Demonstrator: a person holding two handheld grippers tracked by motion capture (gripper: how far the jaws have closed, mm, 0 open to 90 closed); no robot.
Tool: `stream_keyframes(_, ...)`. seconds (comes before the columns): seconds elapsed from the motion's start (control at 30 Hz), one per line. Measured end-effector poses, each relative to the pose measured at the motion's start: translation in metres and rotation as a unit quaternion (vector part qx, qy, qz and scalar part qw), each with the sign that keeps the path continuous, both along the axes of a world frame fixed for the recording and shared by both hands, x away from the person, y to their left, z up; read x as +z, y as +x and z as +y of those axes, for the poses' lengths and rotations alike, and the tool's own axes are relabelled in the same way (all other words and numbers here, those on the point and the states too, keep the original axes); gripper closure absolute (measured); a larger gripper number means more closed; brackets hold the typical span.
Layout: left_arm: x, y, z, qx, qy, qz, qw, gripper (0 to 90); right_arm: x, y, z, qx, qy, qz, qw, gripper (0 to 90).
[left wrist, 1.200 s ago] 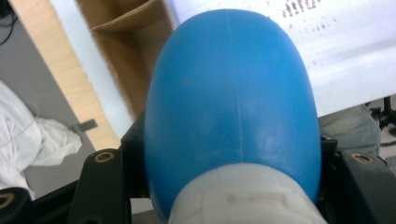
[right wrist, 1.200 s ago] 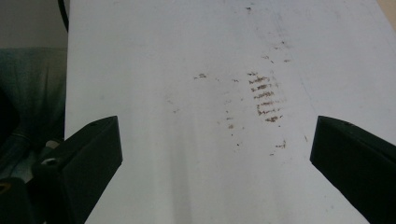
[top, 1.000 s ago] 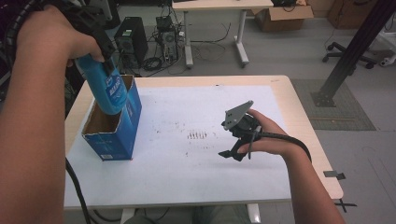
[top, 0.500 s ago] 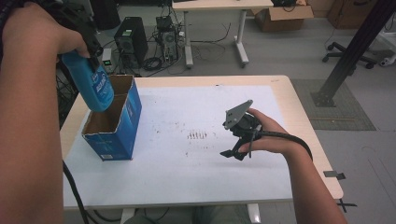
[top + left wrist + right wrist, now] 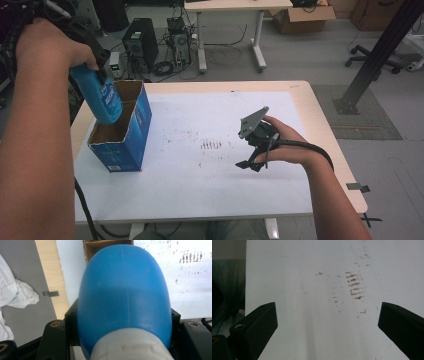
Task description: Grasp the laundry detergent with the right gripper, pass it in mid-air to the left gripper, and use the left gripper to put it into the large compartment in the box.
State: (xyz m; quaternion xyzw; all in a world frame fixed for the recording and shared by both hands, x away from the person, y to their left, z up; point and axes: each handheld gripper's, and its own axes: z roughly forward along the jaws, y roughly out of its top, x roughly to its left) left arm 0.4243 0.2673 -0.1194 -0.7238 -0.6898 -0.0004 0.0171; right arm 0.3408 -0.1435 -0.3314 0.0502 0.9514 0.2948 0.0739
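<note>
Left gripper (image 5: 95, 62) pinching blue bottle (image 5: 98, 97) over blue box (image 5: 127, 137); right gripper (image 5: 248, 164) jaws spread

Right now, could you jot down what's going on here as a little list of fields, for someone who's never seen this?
Setting: white-topped table
Left gripper: shut on a blue bottle, held tilted, its lower end dipping into the box's open top
Box: blue carton, open at the top, standing at the table's left
Right gripper: jaws wide open, nothing between them, hovering over the table
Marks: brown smudges mid-table
</note>
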Motion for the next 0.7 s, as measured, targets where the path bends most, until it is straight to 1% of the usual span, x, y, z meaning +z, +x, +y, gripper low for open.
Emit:
stream_keyframes(0.2,-0.014,0.002,0.002,0.006,-0.002,0.007,1.0000,38.9,-0.001,-0.001,0.001,0.002,0.001,0.000,1.0000,2.7)
stream_keyframes(0.4,-0.028,0.003,0.005,0.007,-0.004,0.009,0.9999,38.9,0.000,-0.002,-0.001,0.000,0.003,-0.001,1.0000,2.6)
stream_keyframes(0.7,-0.056,0.007,0.008,0.002,-0.014,0.020,0.9997,38.9,0.002,-0.005,-0.001,-0.001,0.004,-0.003,1.0000,2.6)
